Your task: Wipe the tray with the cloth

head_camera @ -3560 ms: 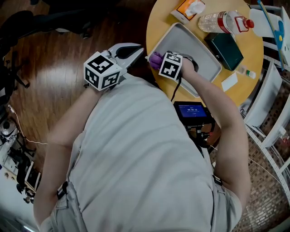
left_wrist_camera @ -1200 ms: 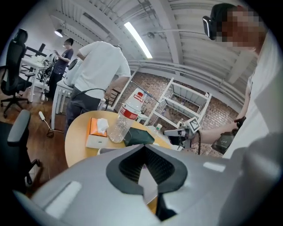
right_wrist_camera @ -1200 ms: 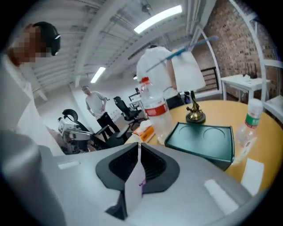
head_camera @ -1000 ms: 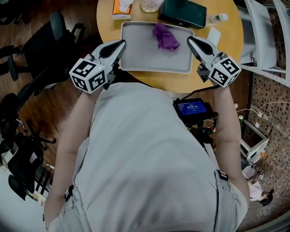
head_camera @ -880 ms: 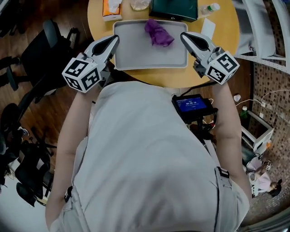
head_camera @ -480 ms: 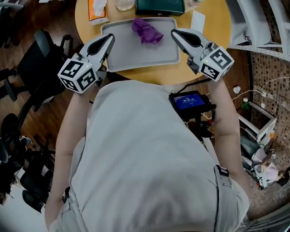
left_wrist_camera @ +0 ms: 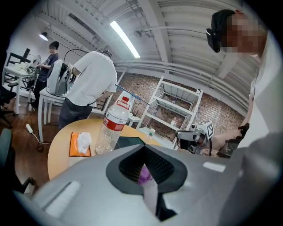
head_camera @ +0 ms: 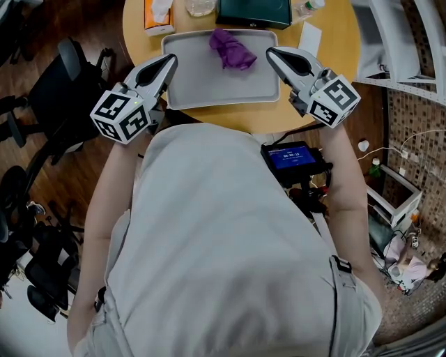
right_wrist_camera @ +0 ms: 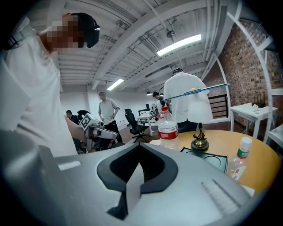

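Observation:
The grey tray (head_camera: 202, 80) lies on a round wooden table (head_camera: 334, 56). A crumpled purple cloth (head_camera: 232, 50) rests inside the tray towards its far edge, and nothing holds it. My left gripper (head_camera: 169, 61) hangs at the tray's near left corner, jaws together and empty. At the near right corner my right gripper (head_camera: 272, 53) is shut and empty too. In the left gripper view the closed left gripper (left_wrist_camera: 148, 187) fills the lower frame, and a bit of the cloth (left_wrist_camera: 144, 175) shows past it. The right gripper view shows the closed right gripper (right_wrist_camera: 132, 181).
Beyond the tray stand an orange tissue pack (head_camera: 158, 12), a plastic bottle (head_camera: 200, 5), a dark green box (head_camera: 254, 10) and a white card (head_camera: 309, 38). Office chairs (head_camera: 49, 90) stand to the left, a white rack (head_camera: 397, 42) to the right. Other people stand in the background.
Since the oldest frame the right gripper has let go of the cloth and drawn back off the tray. Over the last second both grippers stay beside the tray; the cloth lies still.

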`<state>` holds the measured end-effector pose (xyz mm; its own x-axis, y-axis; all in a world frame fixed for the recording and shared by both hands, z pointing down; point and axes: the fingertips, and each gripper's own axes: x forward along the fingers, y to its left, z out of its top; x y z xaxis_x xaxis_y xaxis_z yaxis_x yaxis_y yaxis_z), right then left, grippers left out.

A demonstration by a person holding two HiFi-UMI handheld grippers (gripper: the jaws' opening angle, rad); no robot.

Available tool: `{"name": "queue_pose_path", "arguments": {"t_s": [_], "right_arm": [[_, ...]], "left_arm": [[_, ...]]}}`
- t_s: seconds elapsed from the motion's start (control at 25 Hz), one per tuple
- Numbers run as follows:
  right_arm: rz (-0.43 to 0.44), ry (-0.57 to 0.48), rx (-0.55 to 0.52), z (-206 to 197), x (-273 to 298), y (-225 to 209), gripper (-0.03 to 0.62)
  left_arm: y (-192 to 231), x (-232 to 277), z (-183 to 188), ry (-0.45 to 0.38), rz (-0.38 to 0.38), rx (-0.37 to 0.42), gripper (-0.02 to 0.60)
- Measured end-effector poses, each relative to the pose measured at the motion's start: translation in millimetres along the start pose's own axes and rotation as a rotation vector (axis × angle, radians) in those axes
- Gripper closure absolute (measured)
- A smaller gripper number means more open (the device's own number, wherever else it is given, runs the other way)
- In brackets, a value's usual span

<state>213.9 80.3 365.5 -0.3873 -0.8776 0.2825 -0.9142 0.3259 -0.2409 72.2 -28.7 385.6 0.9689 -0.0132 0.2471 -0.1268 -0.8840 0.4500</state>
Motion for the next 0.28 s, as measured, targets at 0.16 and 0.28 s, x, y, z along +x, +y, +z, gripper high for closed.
{"name": "queue_pose_path", "arguments": {"t_s": [0.16, 0.28], "right_arm": [[0.002, 0.002, -0.004, -0.7, 1.6, 1.1, 0.594], [0.004, 0.003, -0.006, -0.5, 1.5, 0.7, 0.594]], "left_arm": [[1.3, -2.0, -2.0, 0.000, 0.003, -0.004, 0.581], [0.4, -0.8, -2.1, -0.001, 0.002, -0.006, 0.581]]}}
